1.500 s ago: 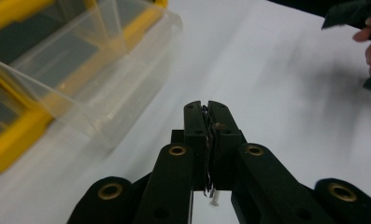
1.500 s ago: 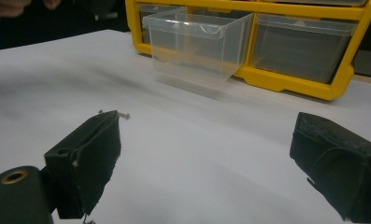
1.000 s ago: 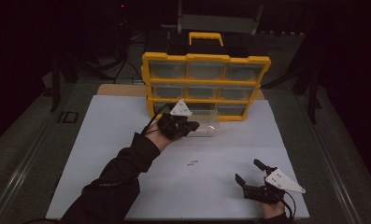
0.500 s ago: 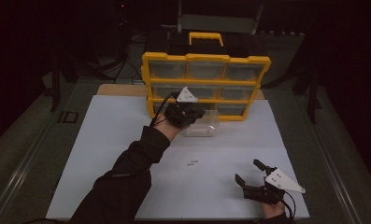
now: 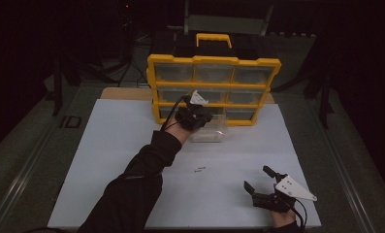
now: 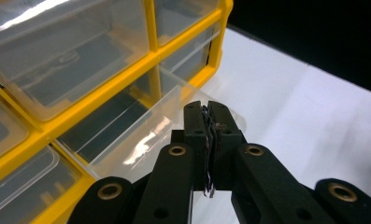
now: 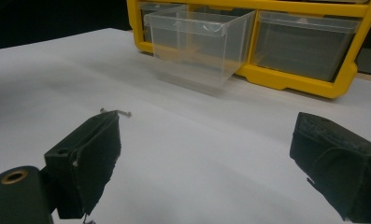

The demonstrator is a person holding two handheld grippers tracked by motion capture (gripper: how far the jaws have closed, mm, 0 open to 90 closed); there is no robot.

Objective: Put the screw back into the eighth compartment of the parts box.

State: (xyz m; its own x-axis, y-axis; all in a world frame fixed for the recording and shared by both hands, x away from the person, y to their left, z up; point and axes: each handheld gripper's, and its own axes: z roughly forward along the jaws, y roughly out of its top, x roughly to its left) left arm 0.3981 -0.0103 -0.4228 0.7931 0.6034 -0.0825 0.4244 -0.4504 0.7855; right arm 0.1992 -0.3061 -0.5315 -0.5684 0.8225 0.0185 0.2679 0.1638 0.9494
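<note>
A yellow drawer cabinet [image 5: 214,87] stands at the back of the white mat [image 5: 112,160]. One clear drawer [image 5: 213,133] from its bottom row is pulled out. My left gripper [image 5: 201,117] hangs over that drawer's near-left corner. In the left gripper view its jaws are shut [image 6: 210,122] on a thin dark screw [image 6: 209,189] above the clear drawer [image 6: 141,135]. Two small screws [image 5: 199,169] lie mid-mat. My right gripper [image 5: 258,177] rests open near the front right. In its own view the right gripper [image 7: 210,140] holds nothing, with a screw [image 7: 118,112] beyond its left pad.
The cabinet has a black top case with a yellow handle [image 5: 213,38]. Its other clear drawers [image 7: 304,44] are pushed in. The mat's front edge runs just below the right hand. A small dark object [image 5: 70,121] lies off the mat at the left.
My left hand has moved right and toward the cabinet, coming over the pulled-out drawer. The right gripper has stayed where it was, still open.
</note>
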